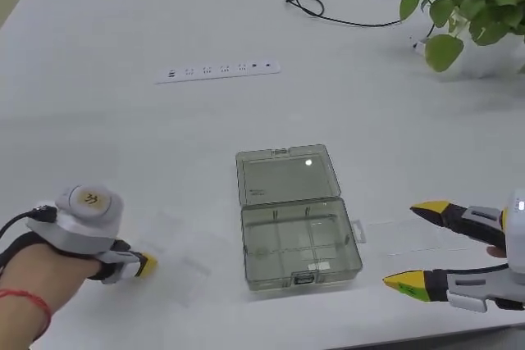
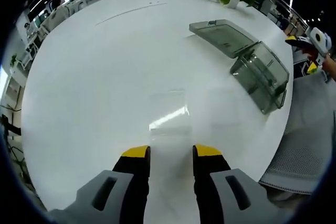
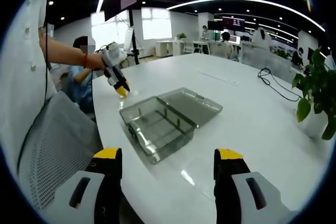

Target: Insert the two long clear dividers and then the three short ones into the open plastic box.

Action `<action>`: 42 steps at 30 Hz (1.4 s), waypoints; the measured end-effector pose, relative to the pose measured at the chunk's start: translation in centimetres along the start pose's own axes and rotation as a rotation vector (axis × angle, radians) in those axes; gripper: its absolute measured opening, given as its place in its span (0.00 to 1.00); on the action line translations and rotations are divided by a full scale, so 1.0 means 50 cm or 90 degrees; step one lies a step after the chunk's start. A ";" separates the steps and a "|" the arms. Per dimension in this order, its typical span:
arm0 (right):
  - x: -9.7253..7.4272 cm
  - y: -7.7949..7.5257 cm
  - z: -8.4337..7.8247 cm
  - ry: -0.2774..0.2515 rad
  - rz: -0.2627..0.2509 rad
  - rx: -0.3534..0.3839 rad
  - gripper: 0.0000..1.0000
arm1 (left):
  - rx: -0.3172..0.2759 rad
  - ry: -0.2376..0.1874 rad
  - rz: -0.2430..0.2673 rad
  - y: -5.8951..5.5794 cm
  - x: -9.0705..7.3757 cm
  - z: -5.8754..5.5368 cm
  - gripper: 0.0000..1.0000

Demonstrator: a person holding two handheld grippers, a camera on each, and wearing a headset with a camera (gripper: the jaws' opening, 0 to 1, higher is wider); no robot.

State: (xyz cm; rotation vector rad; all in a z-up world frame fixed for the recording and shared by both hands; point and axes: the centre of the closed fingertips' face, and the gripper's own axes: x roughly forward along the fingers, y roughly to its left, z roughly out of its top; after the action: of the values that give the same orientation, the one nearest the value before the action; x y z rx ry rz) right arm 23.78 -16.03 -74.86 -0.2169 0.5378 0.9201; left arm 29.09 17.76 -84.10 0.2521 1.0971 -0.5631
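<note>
**Open box between two grippers, clear dividers loose on the table**

In the head view, a smoky-clear open plastic box (image 1: 248, 247) sat mid-table, its lid laid flat behind it on the white table (image 1: 123, 137). The left gripper (image 1: 141, 265), held in a hand (image 1: 37, 283), was low at the box's left and well apart from it. In the left gripper view its jaws stood a little apart w/ nothing between them. A clear divider (image 2: 169, 113) lay flat on the table just ahead of the tips, not touching them, w/ the box off to the right. The right gripper (image 1: 417, 246) was on the box's right side, jaws wide apart and empty. A second clear divider (image 1: 402, 237) (faint, edges hard to trace) lay flat btwn it and the box. Farther back were a power strip (image 1: 217, 70), a black cable (image 1: 328, 2) and a potted plant (image 1: 472, 2).
</note>
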 end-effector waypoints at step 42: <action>0.056 0.066 0.221 -0.108 0.020 0.134 0.47 | -0.121 -0.324 -0.227 -0.271 -0.141 0.214 0.30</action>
State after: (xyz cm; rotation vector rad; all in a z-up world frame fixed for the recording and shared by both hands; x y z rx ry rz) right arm 26.36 -7.69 -66.80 0.0598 0.4768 0.8954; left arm 27.55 3.67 -71.96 -0.2515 0.6914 -0.7826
